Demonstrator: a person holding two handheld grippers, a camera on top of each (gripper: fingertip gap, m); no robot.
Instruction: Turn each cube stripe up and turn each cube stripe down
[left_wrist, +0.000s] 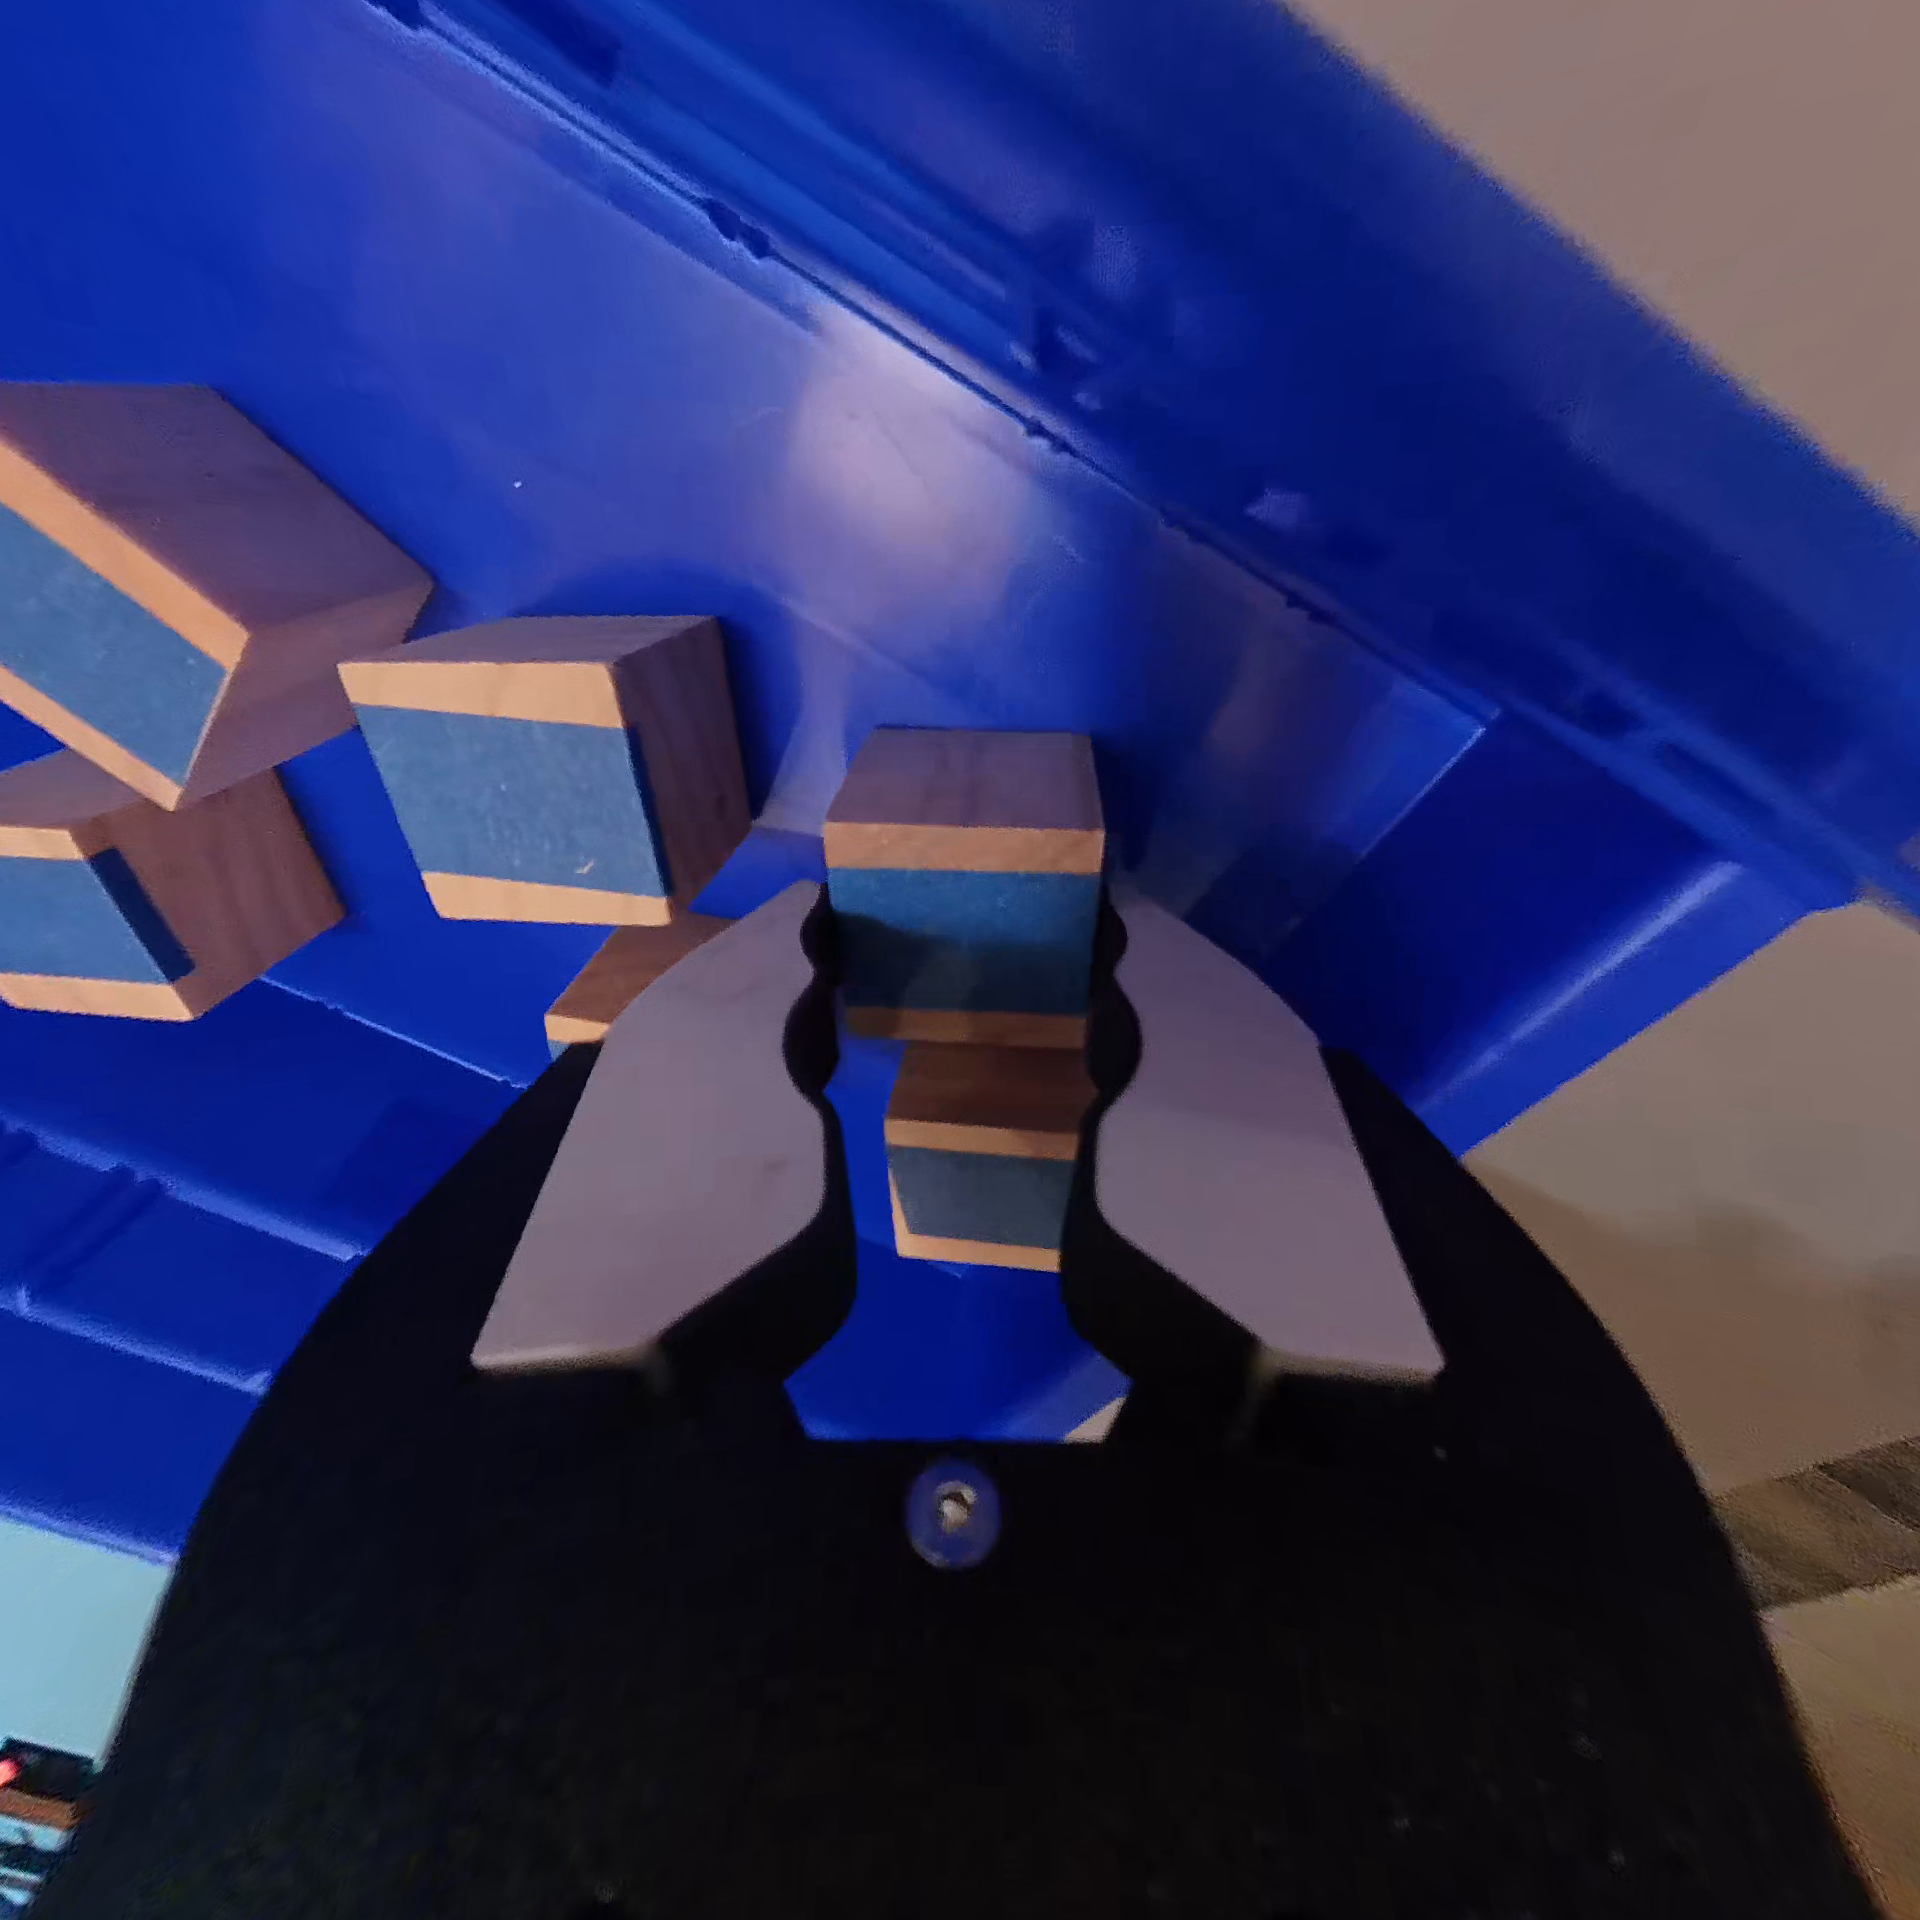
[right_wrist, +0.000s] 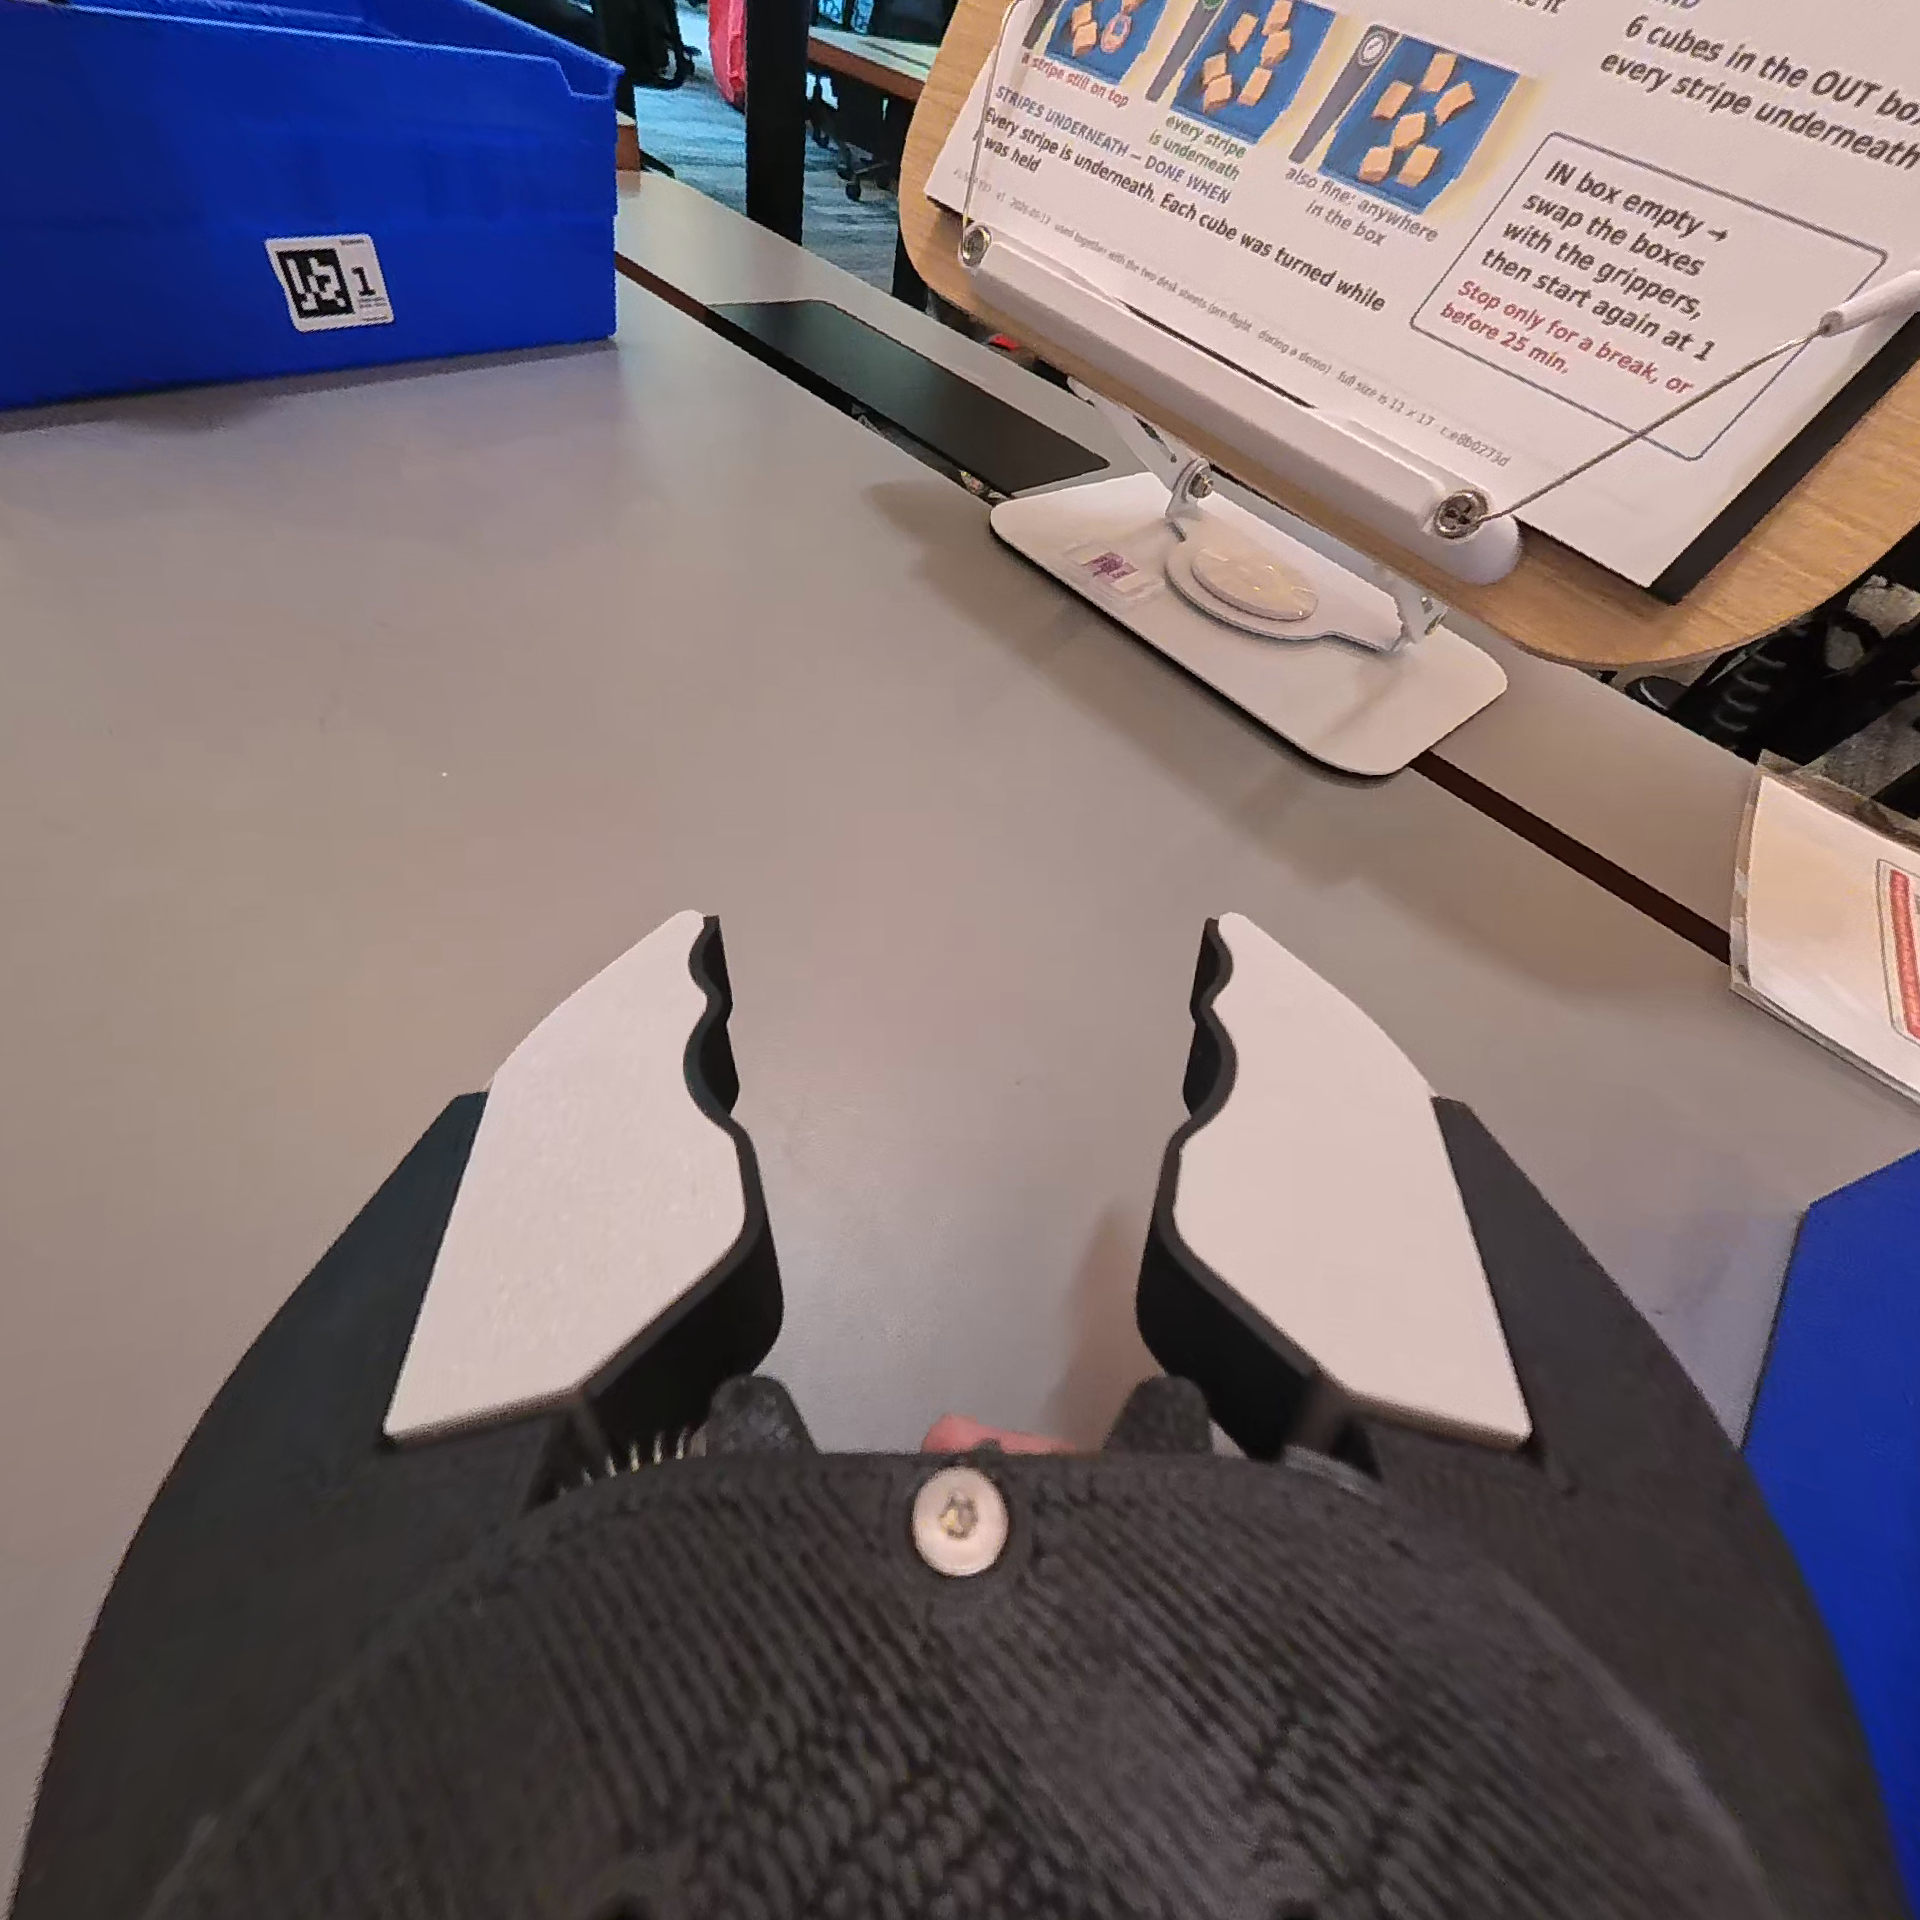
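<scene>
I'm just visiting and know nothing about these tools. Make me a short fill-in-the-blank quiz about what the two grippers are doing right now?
1. The left gripper is shut on a wooden ____ with a blue stripe.
2. The other cubes lie inside a ____ bin.
3. The right gripper is ____ and holds nothing.
4. It hovers over a grey ____, facing the instruction sheet.

Missing words: cube; blue; open; table
</scene>
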